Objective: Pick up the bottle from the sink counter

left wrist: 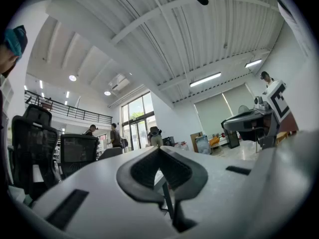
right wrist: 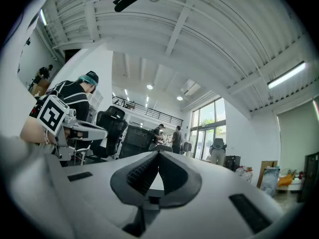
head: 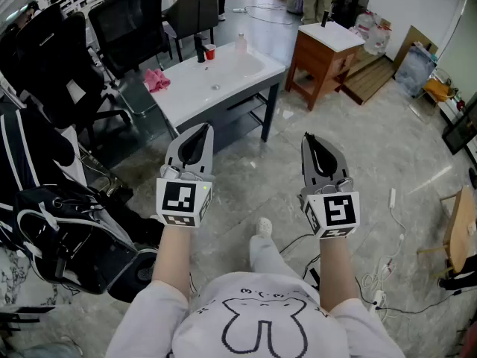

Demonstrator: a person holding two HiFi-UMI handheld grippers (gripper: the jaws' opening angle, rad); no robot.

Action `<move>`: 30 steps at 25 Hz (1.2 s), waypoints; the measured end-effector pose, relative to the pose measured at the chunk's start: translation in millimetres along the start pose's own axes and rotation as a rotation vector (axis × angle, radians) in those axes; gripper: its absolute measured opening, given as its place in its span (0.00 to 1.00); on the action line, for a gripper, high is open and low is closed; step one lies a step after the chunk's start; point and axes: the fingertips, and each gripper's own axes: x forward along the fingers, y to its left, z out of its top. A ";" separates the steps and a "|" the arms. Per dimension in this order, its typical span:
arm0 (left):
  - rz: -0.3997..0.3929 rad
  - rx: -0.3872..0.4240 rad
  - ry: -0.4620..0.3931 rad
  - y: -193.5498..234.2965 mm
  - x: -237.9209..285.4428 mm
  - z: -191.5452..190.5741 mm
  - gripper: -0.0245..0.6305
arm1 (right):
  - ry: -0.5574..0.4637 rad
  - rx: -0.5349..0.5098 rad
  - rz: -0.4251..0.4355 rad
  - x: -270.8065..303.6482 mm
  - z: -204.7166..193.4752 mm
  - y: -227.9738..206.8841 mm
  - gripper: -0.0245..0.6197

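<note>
Your head view is bright and evenly lit, with soft shadow beneath the sink counter (head: 190, 88). Beyond it, detail seems slightly soft. Both gripper views bow hard toward black rims, brightest at the windows (left wrist: 135, 118).

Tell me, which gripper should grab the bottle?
Left, probably. The left gripper is a bit nearer the bottle on the counter than the right gripper. Both are shut, empty and far from it, so the difference is small.
</note>
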 end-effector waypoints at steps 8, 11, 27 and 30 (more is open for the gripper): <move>0.014 -0.014 0.012 21.5 82.1 -21.8 0.05 | -0.004 0.028 0.011 70.3 -31.6 -44.4 0.07; 0.020 -0.008 0.027 20.3 112.6 -26.7 0.05 | -0.036 0.086 0.012 89.1 -42.6 -70.7 0.07; 0.079 0.030 0.054 43.1 255.3 -47.5 0.05 | -0.054 0.094 0.054 215.1 -83.2 -164.5 0.07; 0.089 0.032 0.063 47.4 269.2 -51.8 0.05 | -0.044 0.100 0.050 225.8 -91.8 -172.4 0.07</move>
